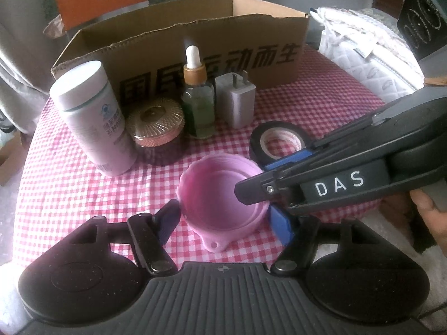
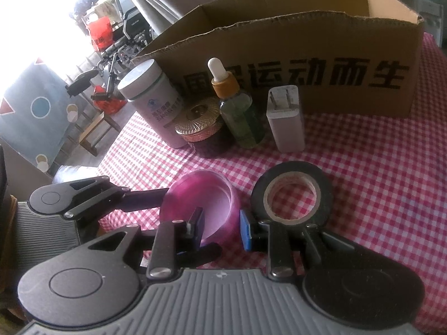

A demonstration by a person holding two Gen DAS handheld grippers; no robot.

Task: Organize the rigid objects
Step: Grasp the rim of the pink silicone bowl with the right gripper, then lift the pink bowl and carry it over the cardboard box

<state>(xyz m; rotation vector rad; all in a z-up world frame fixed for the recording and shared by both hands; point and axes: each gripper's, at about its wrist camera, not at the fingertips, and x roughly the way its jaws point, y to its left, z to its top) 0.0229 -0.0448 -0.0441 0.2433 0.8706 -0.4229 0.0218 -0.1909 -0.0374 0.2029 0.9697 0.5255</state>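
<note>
Pink cup sits on the checked counter, between the spread jaws of the left hand-held gripper, pads apart from its sides. From the right wrist camera, the right hand-held gripper pinches the cup's near wall narrowly, with black tape just beside and the cardboard box behind.

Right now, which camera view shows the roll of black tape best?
The right wrist view: the whole tape roll lies flat and unobstructed there. In the left wrist view the right gripper covers its near edge.
</note>
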